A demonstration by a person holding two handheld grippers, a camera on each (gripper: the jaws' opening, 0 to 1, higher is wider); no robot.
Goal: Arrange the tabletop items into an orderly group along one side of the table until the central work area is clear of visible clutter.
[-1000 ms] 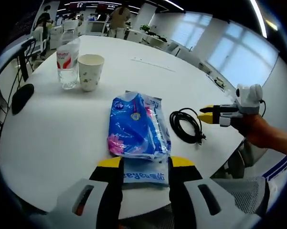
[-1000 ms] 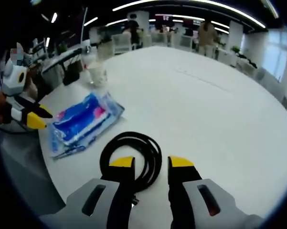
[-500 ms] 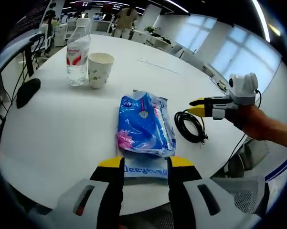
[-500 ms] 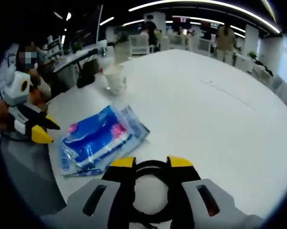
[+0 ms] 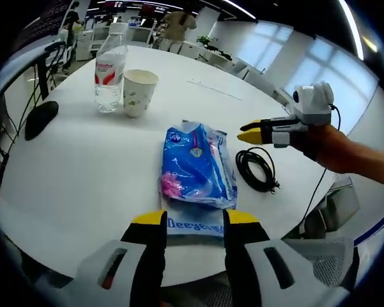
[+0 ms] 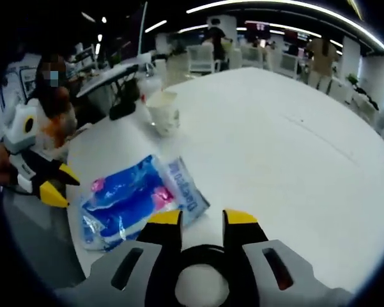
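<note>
Now we are holding the left gripper point(image 5: 186, 217) with its jaws spread apart at the table's near edge, bracketing the clear end of the blue tissue pack point(image 5: 197, 167) without clamping it. Compared with a second ago, this view is sitting a little farther back, and the pack's printed end, reading roughly "Deeyeo", is showing more fully between the yellow tips. The pack is lying flat at about 12 o'clock from the tips, on the white round table point(image 5: 70, 173).

At about 2 o'clock the black cable coil point(image 5: 255, 167) is resting just beside the pack, and above it the right gripper point(image 5: 246, 132) is hovering off the table with its yellow tips close together; a second ago it was sitting lower, level with the coil.

In the right gripper view, the right gripper point(image 6: 201, 217) is standing over the cable coil point(image 6: 198, 252), which is showing between its jaws; we cannot tell whether anything is being gripped.

Farther off, at 11 o'clock, a paper cup point(image 5: 140, 91) with a small floral print is standing just beside a water bottle point(image 5: 110, 75) with a red-and-white label we cannot read. A dark mouse point(image 5: 39, 118) is lying at 10 o'clock near the table's edge.
</note>
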